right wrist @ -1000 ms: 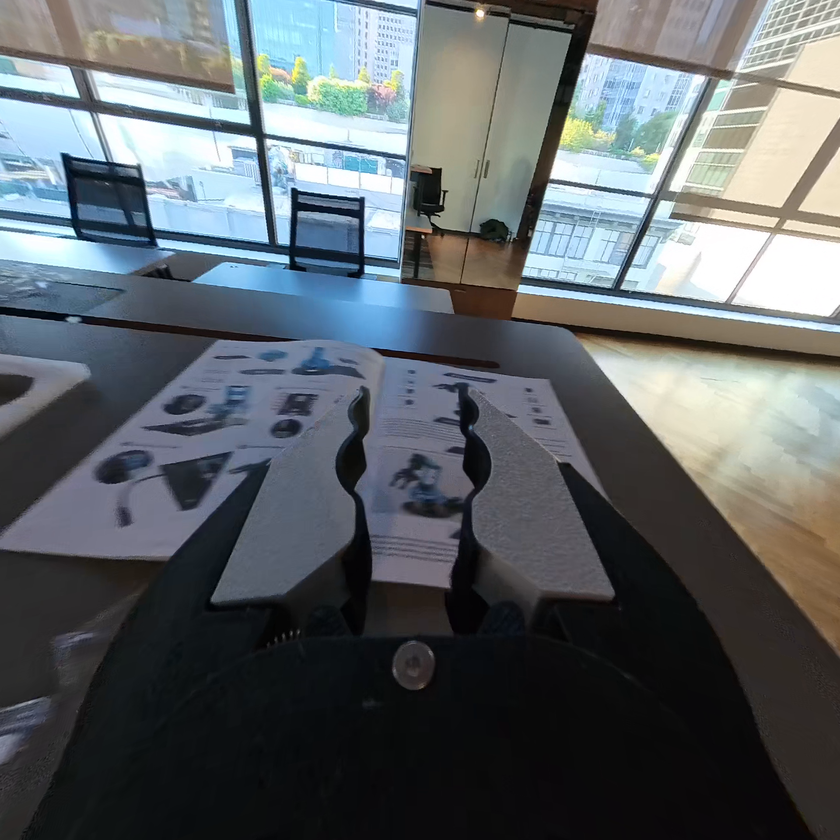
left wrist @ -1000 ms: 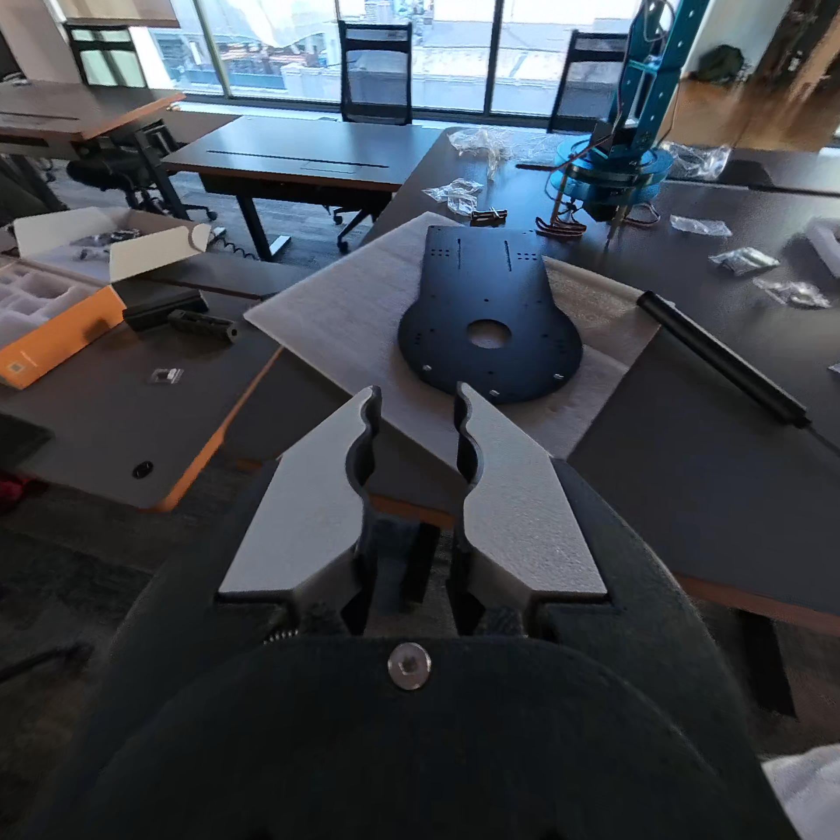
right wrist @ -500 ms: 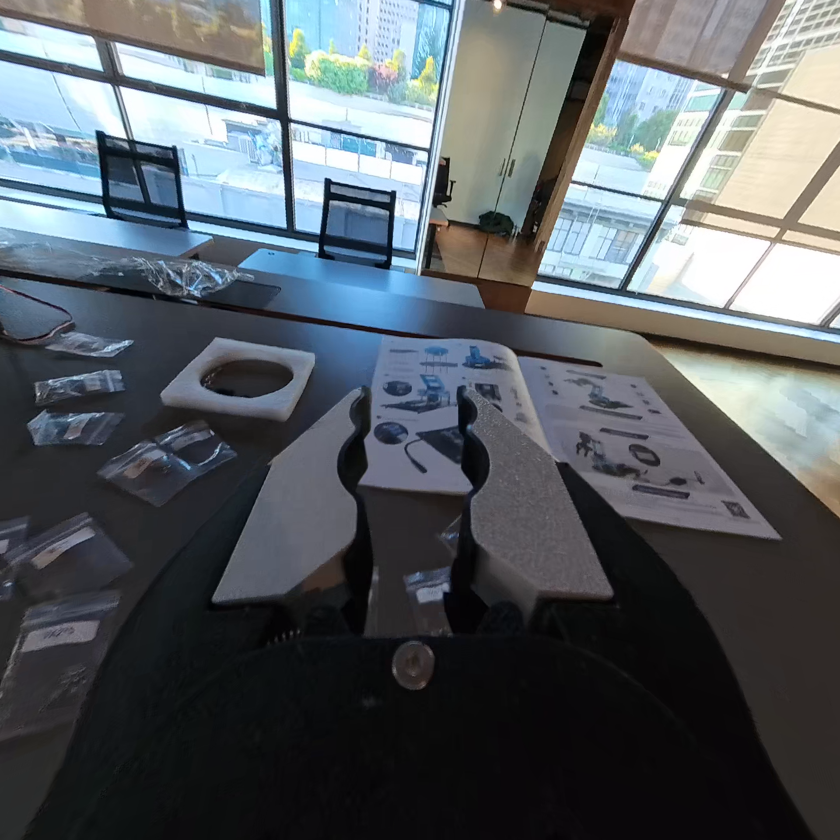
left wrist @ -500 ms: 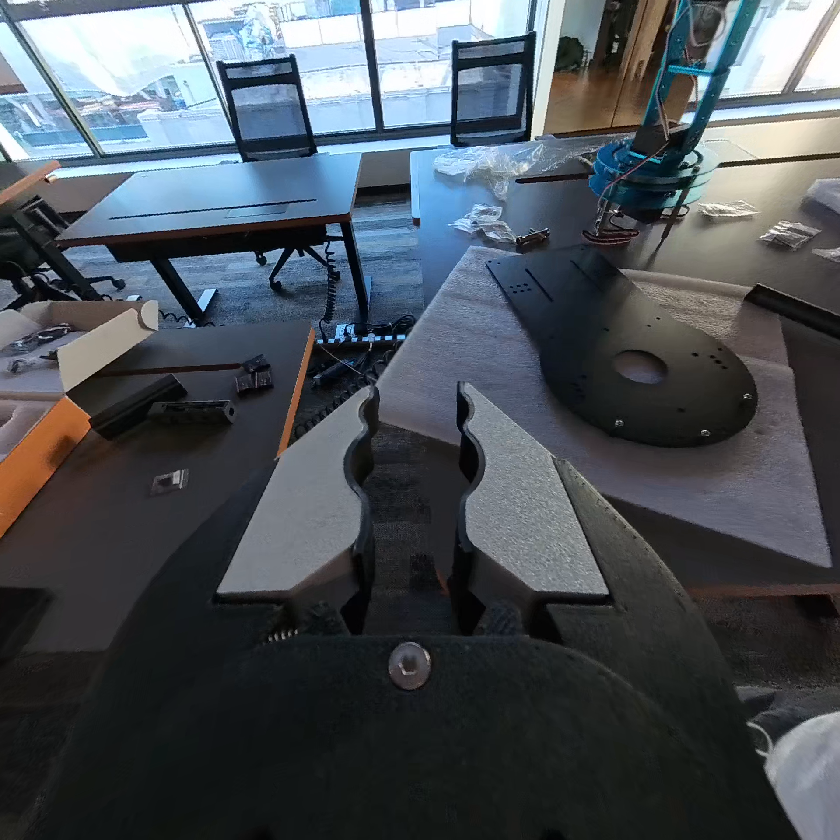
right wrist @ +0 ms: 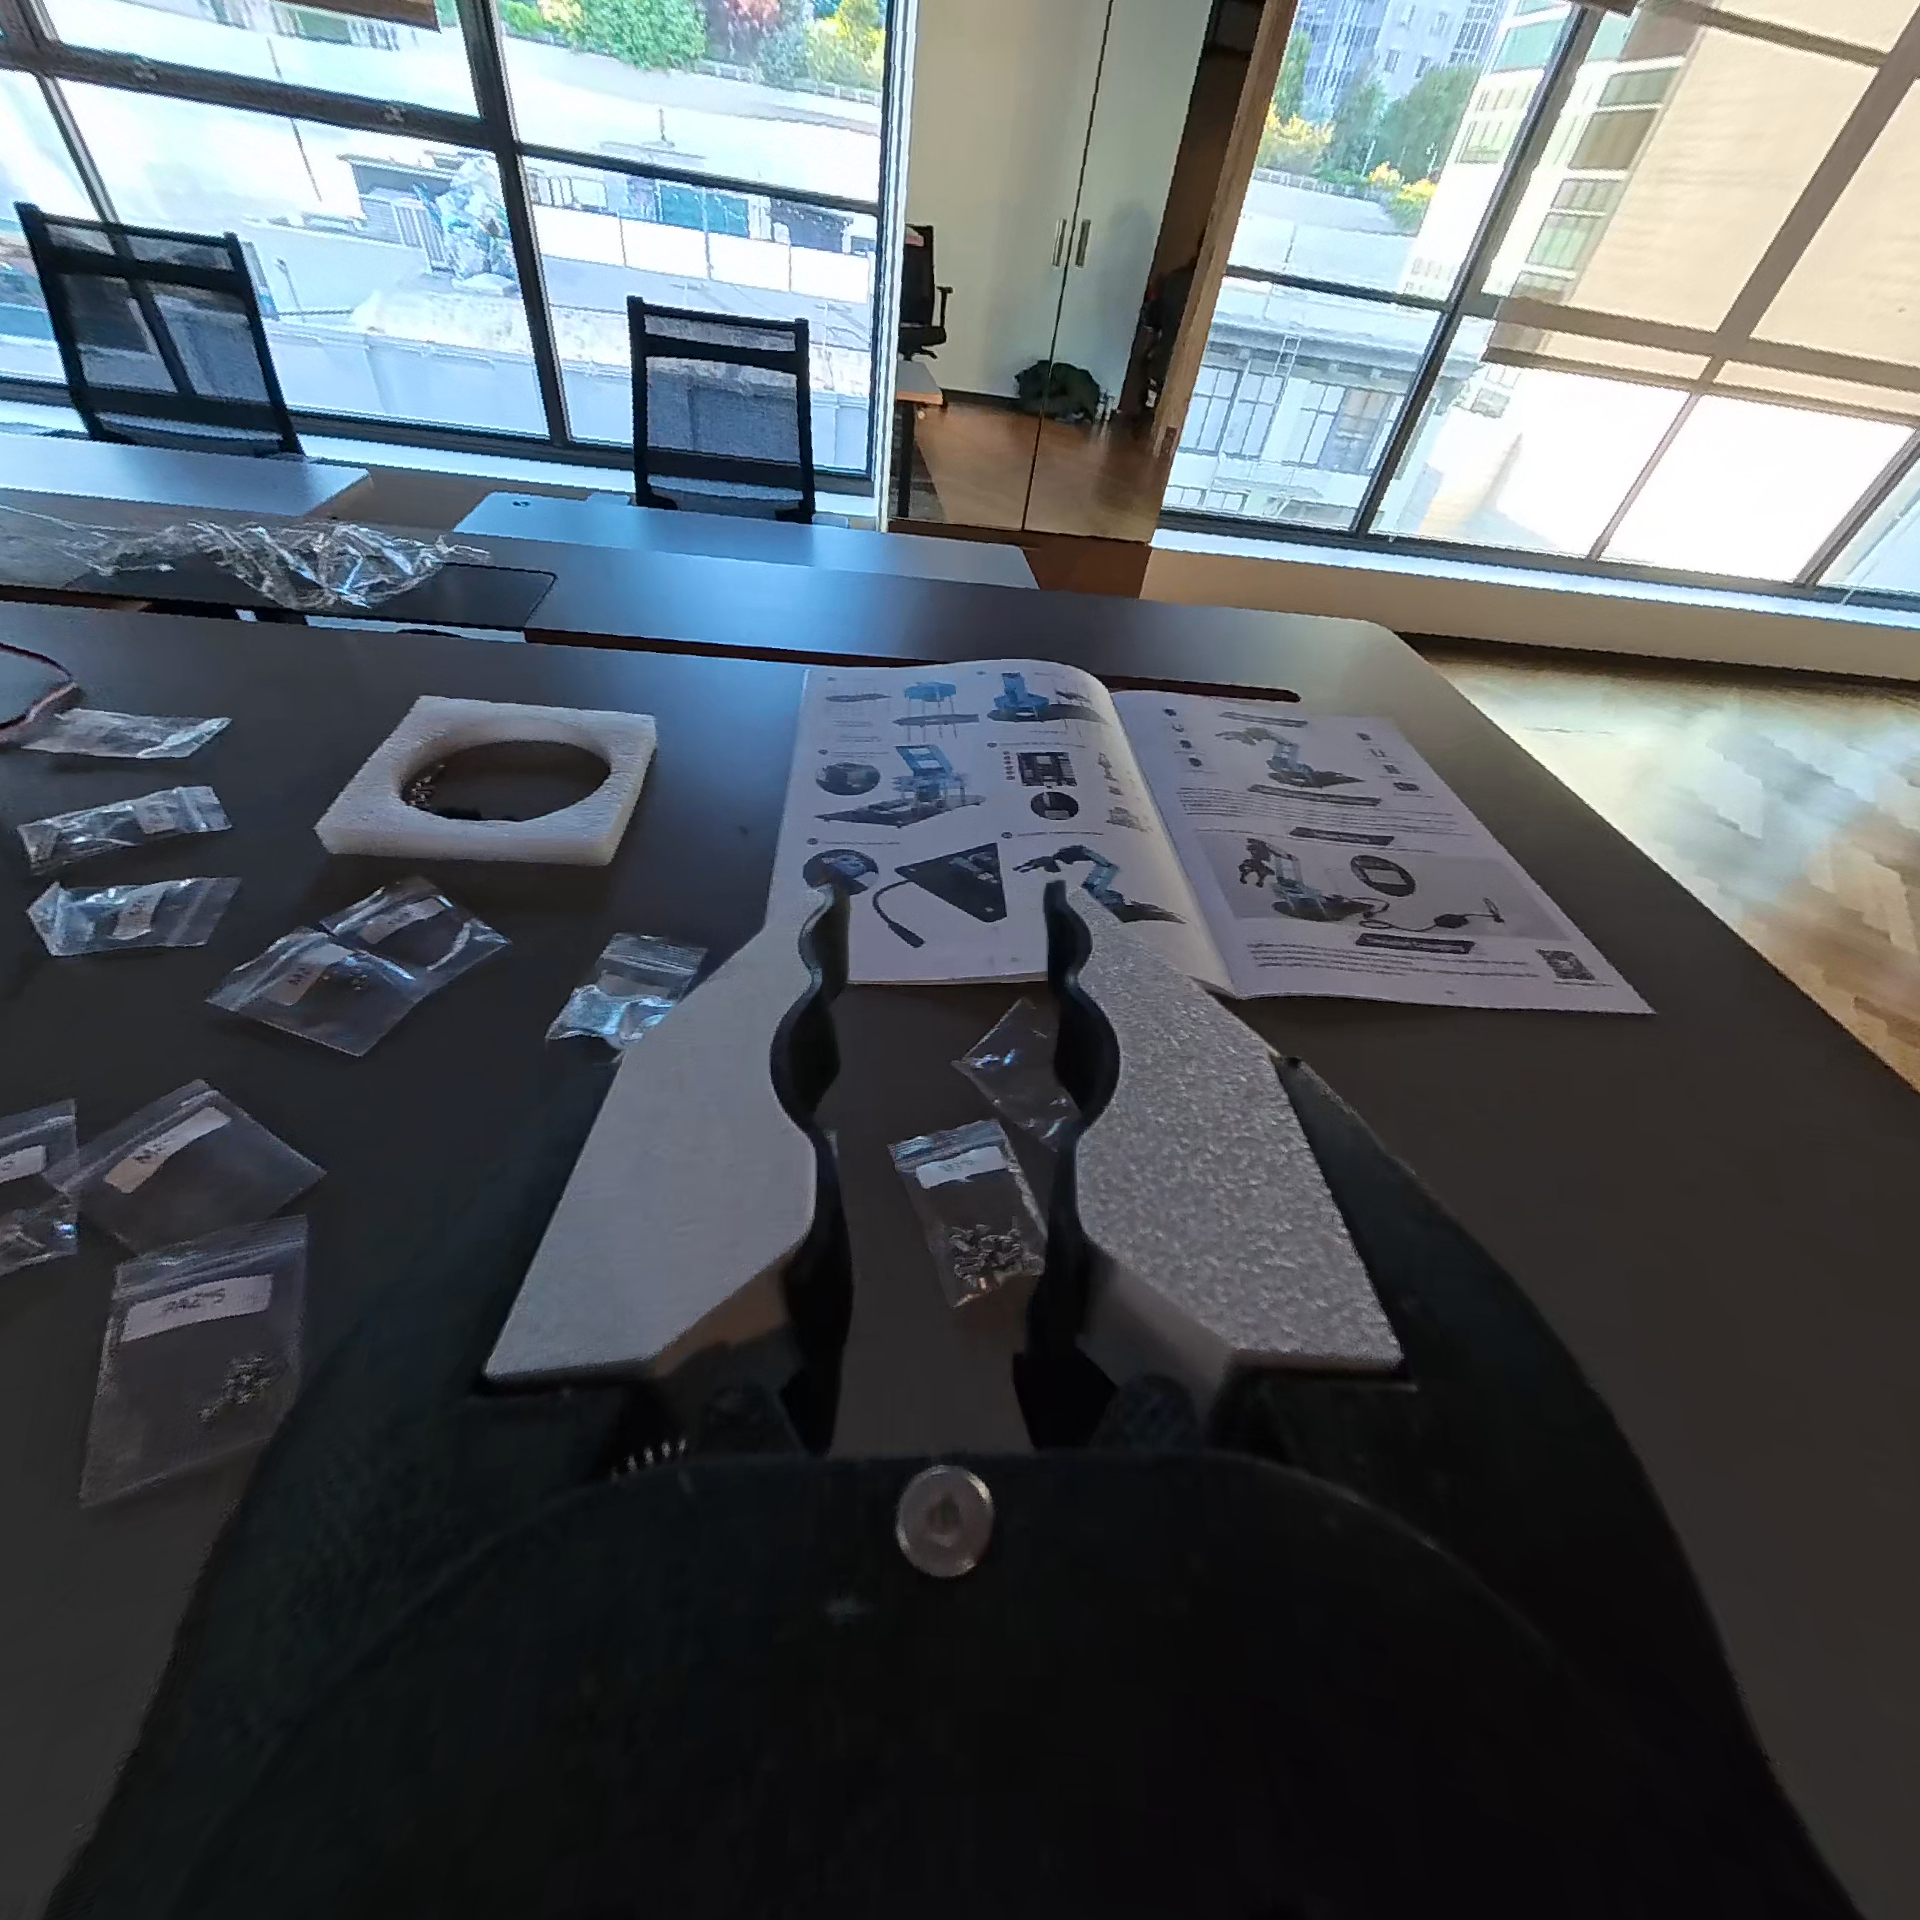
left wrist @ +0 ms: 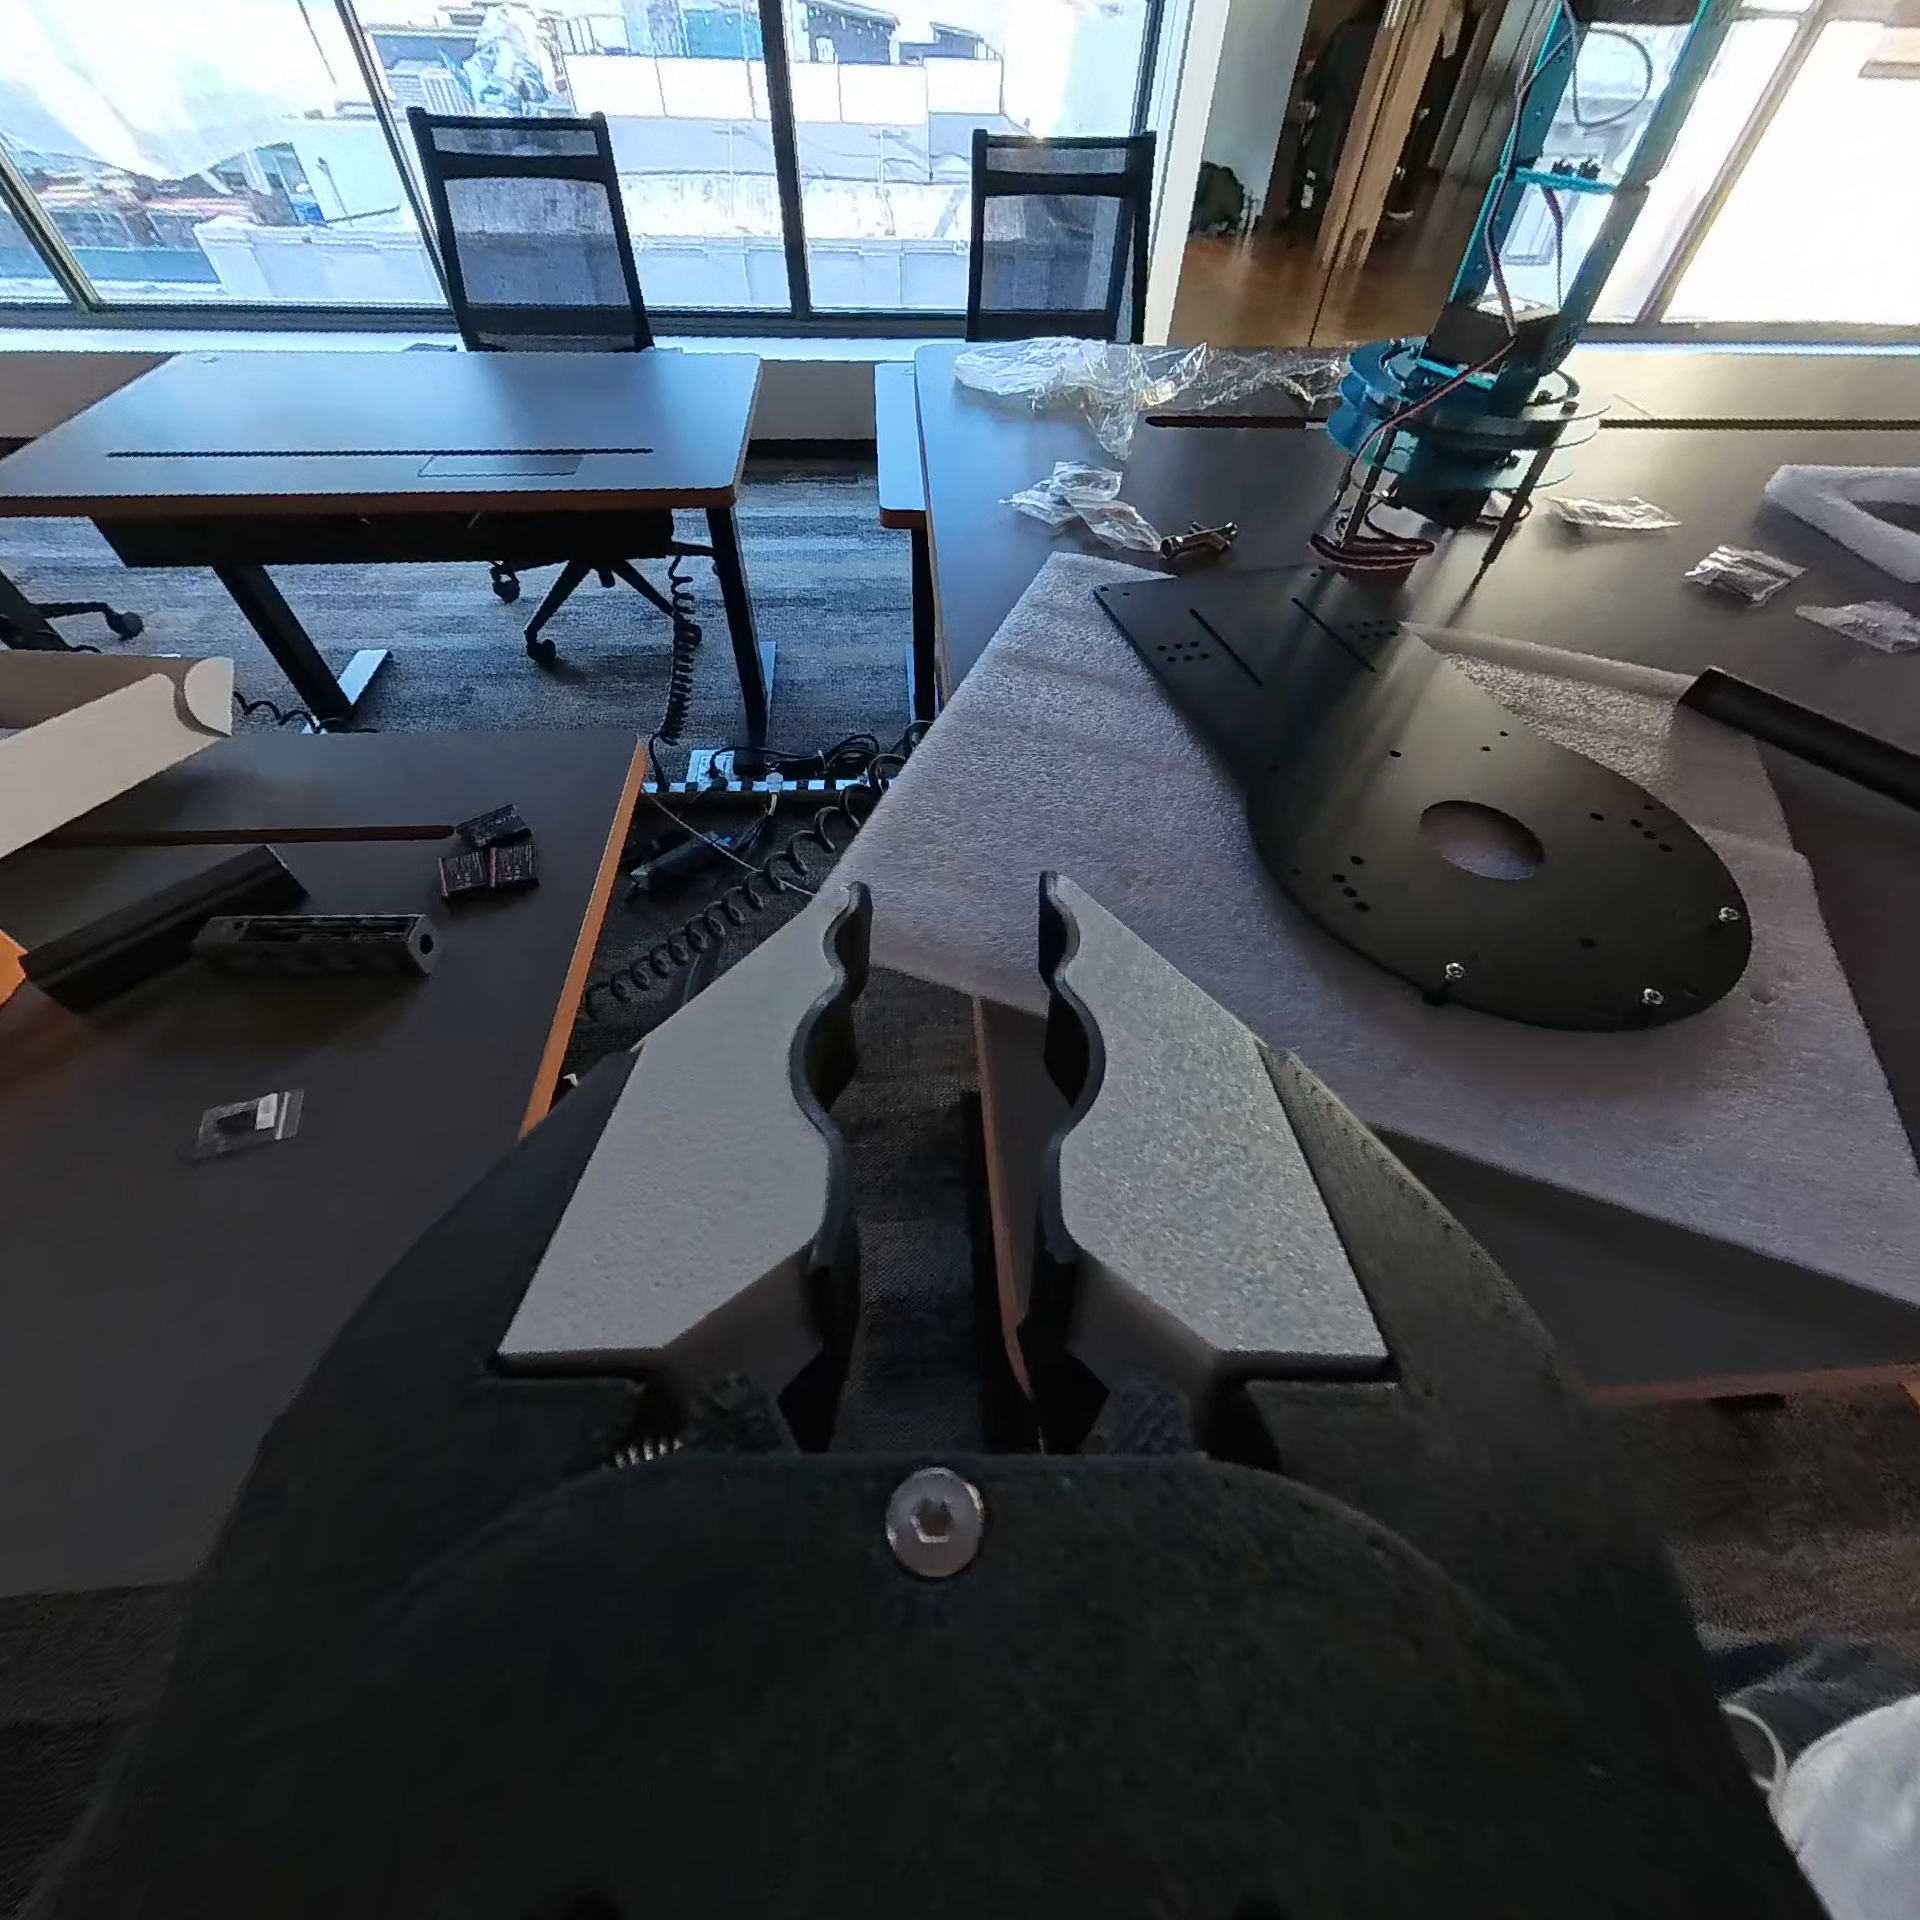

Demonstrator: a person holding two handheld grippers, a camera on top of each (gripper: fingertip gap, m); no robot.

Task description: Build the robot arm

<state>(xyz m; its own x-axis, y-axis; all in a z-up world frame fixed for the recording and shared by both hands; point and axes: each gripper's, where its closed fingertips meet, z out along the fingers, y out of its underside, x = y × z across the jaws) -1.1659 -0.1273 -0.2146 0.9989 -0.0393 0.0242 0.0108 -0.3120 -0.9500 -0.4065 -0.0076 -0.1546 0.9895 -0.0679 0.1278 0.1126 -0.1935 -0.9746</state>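
My left gripper [left wrist: 948,914] is open and empty, held in the air over the gap between two dark tables, just off the near corner of a grey foam sheet [left wrist: 1091,790]. A black metal base plate [left wrist: 1455,842] lies on that sheet to the right. My right gripper [right wrist: 943,914] is open and empty above a dark table. A small clear bag of screws [right wrist: 966,1210] lies on the table between its fingers, and another small clear bag [right wrist: 1013,1060] lies just beyond. An open instruction booklet [right wrist: 1143,831] lies just past the fingertips.
A blue robot arm base [left wrist: 1455,416] stands at the back of the right table. Several small parts bags [right wrist: 353,971] and a white foam ring frame [right wrist: 488,779] lie left of my right gripper. A black bar [left wrist: 1808,738], cables on the floor [left wrist: 727,831] and black parts [left wrist: 312,940] surround my left gripper. The left gripper's tips are roughly 75 centimeters from the right gripper's.
My left gripper has swung left and back, so the base plate now sits to the right. My right gripper has pulled back and turned left from the booklet, bringing the parts bags into view.
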